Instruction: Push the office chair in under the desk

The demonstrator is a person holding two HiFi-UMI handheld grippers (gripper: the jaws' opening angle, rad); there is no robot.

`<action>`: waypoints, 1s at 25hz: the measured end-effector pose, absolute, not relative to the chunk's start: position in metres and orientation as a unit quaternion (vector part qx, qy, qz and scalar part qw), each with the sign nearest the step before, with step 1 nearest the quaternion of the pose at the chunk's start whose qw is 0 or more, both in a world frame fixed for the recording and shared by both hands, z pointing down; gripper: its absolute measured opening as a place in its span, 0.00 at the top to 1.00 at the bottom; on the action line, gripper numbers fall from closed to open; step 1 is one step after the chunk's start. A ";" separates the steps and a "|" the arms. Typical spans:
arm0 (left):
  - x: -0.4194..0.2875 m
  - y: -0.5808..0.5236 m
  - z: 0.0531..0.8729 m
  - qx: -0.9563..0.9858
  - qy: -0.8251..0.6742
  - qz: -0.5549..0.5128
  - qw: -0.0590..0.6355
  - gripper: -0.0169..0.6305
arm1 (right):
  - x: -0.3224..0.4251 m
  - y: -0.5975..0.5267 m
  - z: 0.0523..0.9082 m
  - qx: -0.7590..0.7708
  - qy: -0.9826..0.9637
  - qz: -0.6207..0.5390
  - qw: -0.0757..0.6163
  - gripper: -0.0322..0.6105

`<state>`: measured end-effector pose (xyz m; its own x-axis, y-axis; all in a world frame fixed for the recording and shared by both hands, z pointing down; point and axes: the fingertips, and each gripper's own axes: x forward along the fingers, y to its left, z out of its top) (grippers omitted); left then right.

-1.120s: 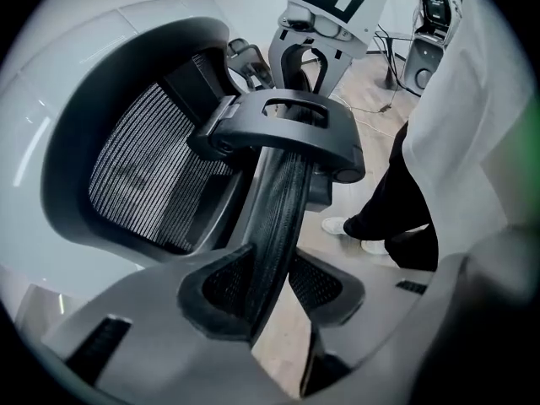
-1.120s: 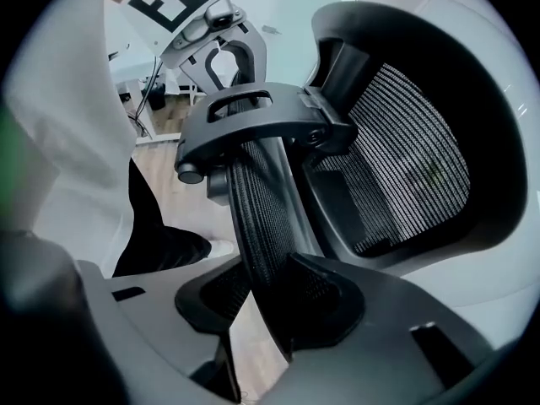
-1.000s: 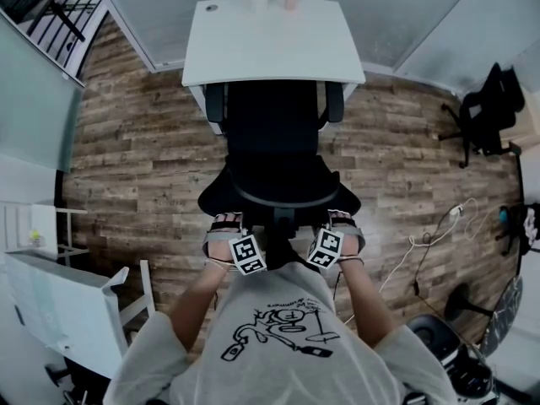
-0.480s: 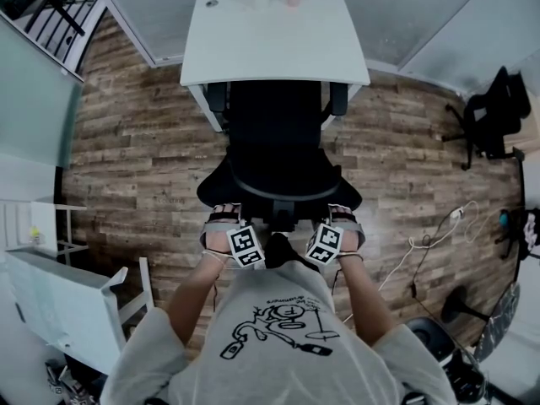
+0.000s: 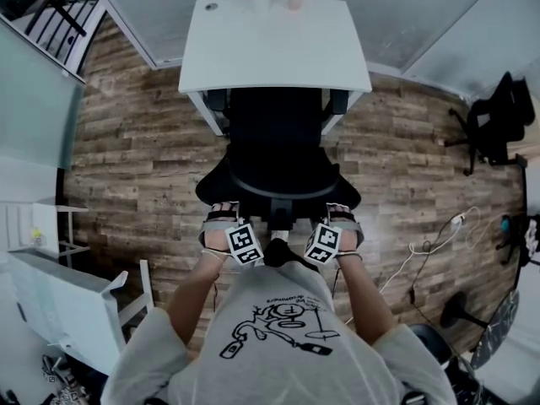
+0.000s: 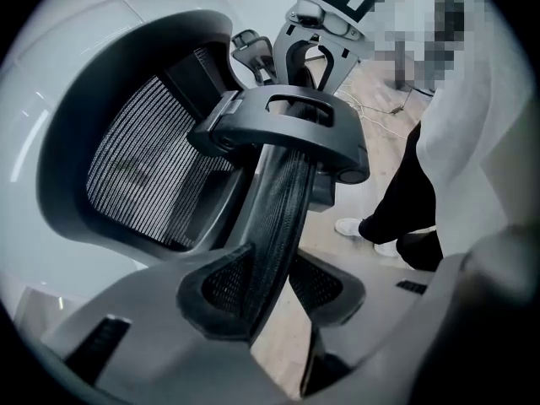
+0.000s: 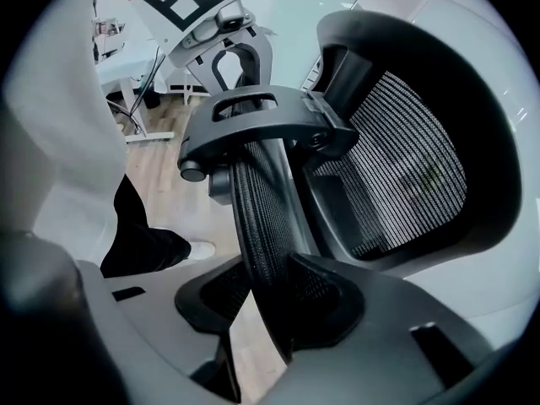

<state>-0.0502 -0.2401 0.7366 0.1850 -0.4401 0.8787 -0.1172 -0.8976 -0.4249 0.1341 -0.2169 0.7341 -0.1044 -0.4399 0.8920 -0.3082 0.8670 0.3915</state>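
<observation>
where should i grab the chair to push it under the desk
The backrest top edge, from behind, either side of the bracket: thin mesh fits between jaws and faces away from the desk. Left gripper and right gripper are shut there.

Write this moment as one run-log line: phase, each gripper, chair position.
phase: push | left gripper: shut on office chair backrest edge | right gripper: shut, same edge | armrests at desk edge, backrest outside

Even bright light, fisheye edges, vignetted
</observation>
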 end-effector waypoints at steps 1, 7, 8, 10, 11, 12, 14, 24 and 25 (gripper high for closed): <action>-0.051 -0.243 0.737 -0.757 0.185 -0.613 0.130 0.76 | 0.133 -0.219 0.734 0.252 -0.742 -0.053 0.619 0.71; -0.047 -0.263 0.738 -0.753 0.194 -0.616 0.126 0.76 | 0.138 -0.239 0.738 0.247 -0.744 -0.059 0.618 0.71; -0.044 -0.266 0.738 -0.753 0.195 -0.616 0.126 0.76 | 0.141 -0.244 0.738 0.248 -0.743 -0.062 0.618 0.71; -0.038 -0.273 0.737 -0.753 0.197 -0.615 0.126 0.76 | 0.147 -0.256 0.734 0.248 -0.742 -0.067 0.619 0.71; -0.035 -0.277 0.737 -0.753 0.198 -0.615 0.125 0.76 | 0.150 -0.262 0.734 0.247 -0.742 -0.069 0.619 0.71; -0.032 -0.281 0.736 -0.753 0.199 -0.615 0.125 0.76 | 0.153 -0.267 0.733 0.245 -0.742 -0.069 0.620 0.71; -0.027 -0.289 0.736 -0.753 0.199 -0.614 0.124 0.76 | 0.159 -0.275 0.732 0.242 -0.743 -0.072 0.620 0.71; -0.029 -0.319 0.735 -0.747 0.206 -0.620 0.122 0.76 | 0.155 -0.305 0.729 0.237 -0.748 -0.070 0.615 0.71; -0.028 -0.323 0.735 -0.747 0.205 -0.620 0.123 0.76 | 0.156 -0.308 0.730 0.237 -0.748 -0.069 0.616 0.71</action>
<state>-0.0284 -0.3225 0.7349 0.1470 -0.4598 0.8758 -0.1540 -0.8852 -0.4389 0.1557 -0.3081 0.7301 -0.1291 -0.4404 0.8885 -0.2699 0.8778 0.3958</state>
